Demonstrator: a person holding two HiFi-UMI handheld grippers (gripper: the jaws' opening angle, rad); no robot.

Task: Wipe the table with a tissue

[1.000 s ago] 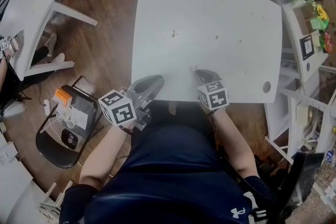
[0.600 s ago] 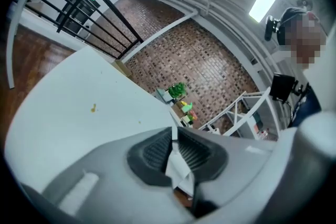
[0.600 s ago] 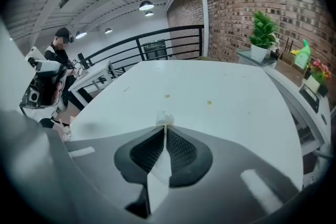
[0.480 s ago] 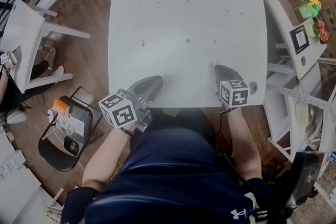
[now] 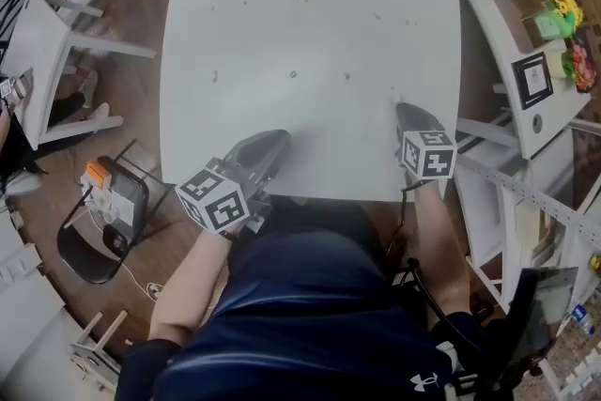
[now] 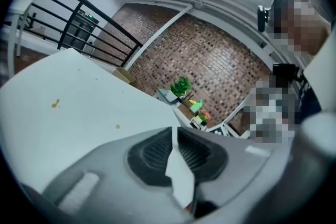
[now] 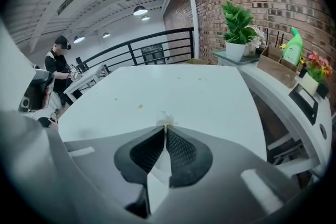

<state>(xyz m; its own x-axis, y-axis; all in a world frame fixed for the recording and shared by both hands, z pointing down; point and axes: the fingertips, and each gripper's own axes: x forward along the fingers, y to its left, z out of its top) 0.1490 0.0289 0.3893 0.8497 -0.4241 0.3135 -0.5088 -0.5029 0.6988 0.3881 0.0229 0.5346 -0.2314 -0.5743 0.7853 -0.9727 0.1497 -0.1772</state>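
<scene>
The white table (image 5: 310,23) fills the middle of the head view, with a few small brown specks (image 5: 293,74) scattered on it. To its right, a white side shelf (image 5: 502,5) holds the containers: a white pot (image 7: 234,51) with a leafy green plant in it, a brown open box (image 7: 275,68) with a green bottle (image 7: 294,44) standing at it, and a pot of pink and yellow flowers (image 7: 315,66). A framed sign (image 5: 531,77) stands there too, but its print is too small to read.

Both bare forearms reach forward from a dark blue shirt with a white Under Armour mark (image 5: 421,380). The left gripper (image 5: 280,142) lies over the near edge of the table with its jaws pressed together; I cannot tell what the white sliver between its pads is. The right gripper (image 5: 399,106) rests on the table near the right corner. Its jaws are clamped on the tissue (image 7: 166,118), and a small tuft pokes past the tips onto the tabletop.
</scene>
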